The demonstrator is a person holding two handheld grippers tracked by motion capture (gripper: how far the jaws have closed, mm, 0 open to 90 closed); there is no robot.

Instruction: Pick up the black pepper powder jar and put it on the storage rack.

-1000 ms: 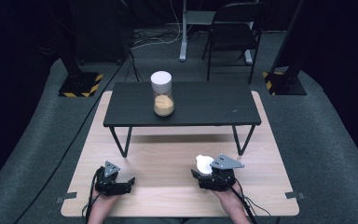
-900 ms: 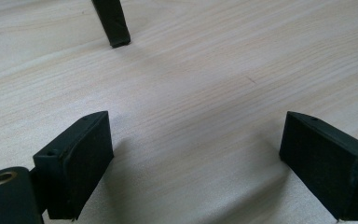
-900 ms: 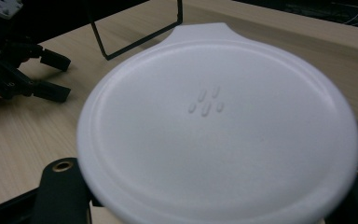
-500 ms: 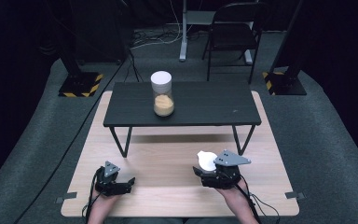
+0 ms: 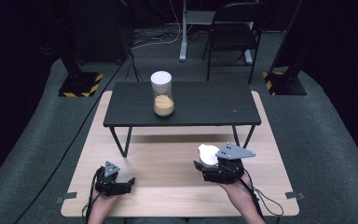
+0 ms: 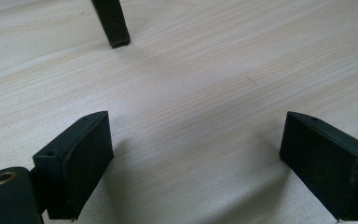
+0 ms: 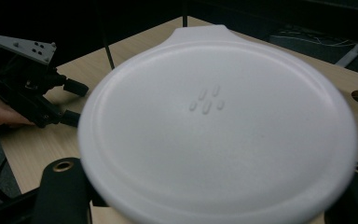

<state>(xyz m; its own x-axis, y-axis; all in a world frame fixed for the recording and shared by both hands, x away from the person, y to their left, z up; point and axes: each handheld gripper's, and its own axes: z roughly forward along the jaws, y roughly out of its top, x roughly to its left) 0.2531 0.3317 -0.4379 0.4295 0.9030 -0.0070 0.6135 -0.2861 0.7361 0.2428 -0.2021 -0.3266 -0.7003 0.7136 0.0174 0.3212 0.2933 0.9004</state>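
Nearest the person, the left gripper point(image 5: 121, 183) lies low on the pale wooden tabletop point(image 5: 168, 163), its jaws spread wide with nothing between them; in the left gripper view only bare wood grain lies between the black pads point(image 6: 81, 163), and one black leg point(image 6: 112, 23) of the small table stands just ahead. It sits where it was a second ago. The right gripper point(image 5: 204, 167) is clenched on the rim of a round white plastic lid point(image 5: 208, 154), a smooth disc with a small tab on its edge and four tiny raised dots at its middle point(image 7: 207, 100). Compared with a second ago the lid has come up off the wood and now hangs clear of it, so the pickup looks done and the carry is in hand. Farther off, on the low black table point(image 5: 200, 102), stands a clear glass jar point(image 5: 163, 95) about half full of tan grains, with a white cap on top. That jar is likely where the lid is headed, though the high view is too coarse to say whether its white top is a second lid. The lid and the jar are well apart.
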